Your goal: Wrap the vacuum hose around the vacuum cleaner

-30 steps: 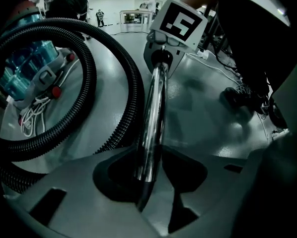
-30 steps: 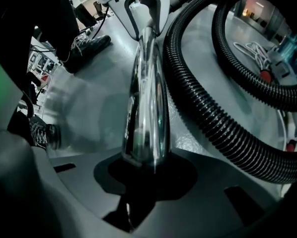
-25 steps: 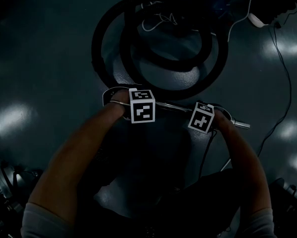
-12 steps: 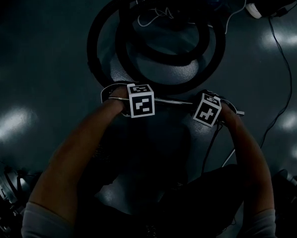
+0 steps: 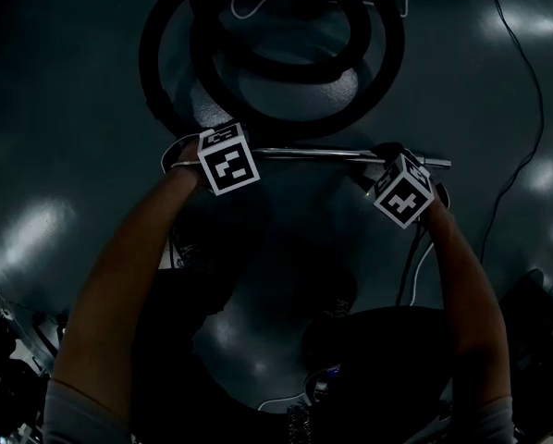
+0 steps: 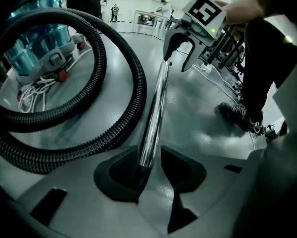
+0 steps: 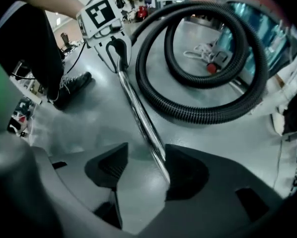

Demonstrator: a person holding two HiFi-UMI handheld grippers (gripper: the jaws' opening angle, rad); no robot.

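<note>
Above the glossy grey floor [image 5: 64,109], a chrome tube [image 6: 156,103] runs level from one claw to the other. The left claw [image 6: 151,167] is clenched on one end of it, the tube sitting between its dark pads. The right claw [image 7: 141,170] has just been opening its jaws and now stands released: the other end of the tube is between them, lying against one pad, with the other pad well apart from it. Both claws point steeply down, their marker cubes uppermost in the head view, with the person's forearms reaching in from below

Beyond the tube the black ribbed vacuum hose [image 6: 138,90] lies on the floor in two loose, overlapping loops, curving away from near the left claw's end of the tube. The vacuum cleaner [image 6: 37,46], with its teal see-through body, stands just behind the loops; whether the hose goes round it I cannot tell. A white cord [image 6: 32,93] lies bunched at its base. The person's dark shoe [image 6: 238,115] stands on the floor off to the side
</note>
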